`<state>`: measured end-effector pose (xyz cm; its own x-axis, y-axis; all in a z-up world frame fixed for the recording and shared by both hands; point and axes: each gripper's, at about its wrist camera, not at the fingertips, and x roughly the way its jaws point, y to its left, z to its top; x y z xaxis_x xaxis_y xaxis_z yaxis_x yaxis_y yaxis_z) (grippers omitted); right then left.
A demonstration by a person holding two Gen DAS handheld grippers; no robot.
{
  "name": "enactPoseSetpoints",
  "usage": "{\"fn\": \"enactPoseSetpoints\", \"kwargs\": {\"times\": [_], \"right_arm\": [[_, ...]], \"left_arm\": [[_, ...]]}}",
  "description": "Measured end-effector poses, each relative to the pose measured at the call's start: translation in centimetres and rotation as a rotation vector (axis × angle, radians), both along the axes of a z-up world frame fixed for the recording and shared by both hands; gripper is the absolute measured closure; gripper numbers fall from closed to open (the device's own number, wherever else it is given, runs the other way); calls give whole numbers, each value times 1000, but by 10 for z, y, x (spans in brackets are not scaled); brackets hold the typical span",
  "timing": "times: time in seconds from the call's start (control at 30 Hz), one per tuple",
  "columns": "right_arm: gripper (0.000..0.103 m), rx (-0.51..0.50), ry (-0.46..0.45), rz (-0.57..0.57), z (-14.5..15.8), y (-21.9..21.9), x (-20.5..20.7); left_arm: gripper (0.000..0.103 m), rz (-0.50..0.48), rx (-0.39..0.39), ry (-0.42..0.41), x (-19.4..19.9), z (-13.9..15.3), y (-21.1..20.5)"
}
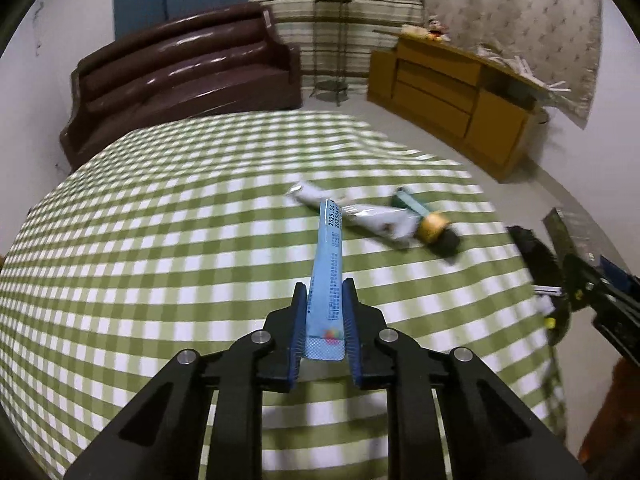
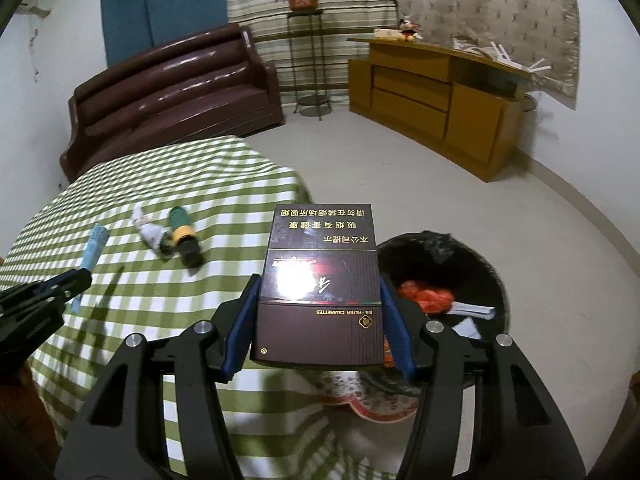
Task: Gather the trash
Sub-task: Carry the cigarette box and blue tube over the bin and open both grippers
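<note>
My left gripper (image 1: 325,292) is shut on a long light-blue sachet (image 1: 328,264) and holds it above the green checked tablecloth (image 1: 160,240). My right gripper (image 2: 318,292) is shut on a dark cigarette box (image 2: 320,280), held past the table's right edge beside a black trash bin (image 2: 472,264). The bin holds red and white scraps (image 2: 428,296). On the table lie a crumpled white wrapper (image 1: 360,216) and a green, yellow and black tube (image 1: 432,230). Both also show in the right wrist view: the wrapper (image 2: 150,232) and the tube (image 2: 184,236). The left gripper with its sachet (image 2: 94,250) appears there at far left.
A brown leather sofa (image 1: 180,76) stands behind the table. A wooden cabinet (image 2: 432,96) is at the back right and a plant stand (image 2: 306,52) by the striped curtain. Grey floor (image 2: 400,168) lies to the right of the table.
</note>
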<state>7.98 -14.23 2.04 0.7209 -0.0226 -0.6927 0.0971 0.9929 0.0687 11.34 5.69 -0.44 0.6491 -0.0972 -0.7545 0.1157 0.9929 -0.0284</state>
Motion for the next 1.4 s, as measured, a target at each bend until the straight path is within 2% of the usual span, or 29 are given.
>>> {"fn": "enactPoseSetpoints", "kwargs": {"times": [0.37, 0.63, 1.1, 1.33, 1.4], "right_arm": [[48, -37, -4, -115, -5, -59, -9], [48, -30, 8, -171, -16, -95, -11], [48, 8, 10, -214, -29, -136, -4], [47, 52, 12, -212, -35, -148, 5], [47, 57, 17, -211, -38, -151, 8]], "left_arm": [[84, -174, -28, -39, 1, 6, -91], [84, -278, -8, -40, 5, -1, -155], [84, -333, 43, -12, 20, -17, -216], [83, -337, 66, -9, 29, -22, -234], [79, -333, 73, -1, 32, -24, -236]]}}
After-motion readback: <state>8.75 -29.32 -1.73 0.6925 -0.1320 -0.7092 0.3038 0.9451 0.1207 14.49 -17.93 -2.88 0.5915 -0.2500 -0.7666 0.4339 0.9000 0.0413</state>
